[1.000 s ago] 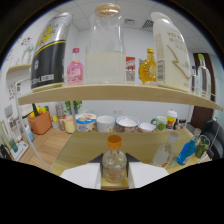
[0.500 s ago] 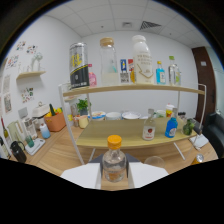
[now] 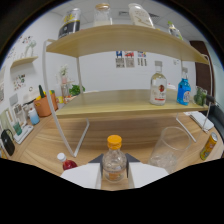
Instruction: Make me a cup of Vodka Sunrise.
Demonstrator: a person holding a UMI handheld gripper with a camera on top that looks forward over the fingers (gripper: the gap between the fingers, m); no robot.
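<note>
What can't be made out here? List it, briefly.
Gripper view:
- Small orange-capped bottle between the fingers: its base is hidden behind the gripper; its label is too blurred to read.
- Bottles on the top shelf: seen from below, tops cut off by the view's edge.
- Red-capped bottle: mostly hidden behind the left finger.
- Yellow can: partly cut off at the edge.
- Clear glass: contents cannot be told.

Potted plant [image 3: 75,90], orange pot [image 3: 44,105] (left of shelf [image 3: 125,102]).
</note>
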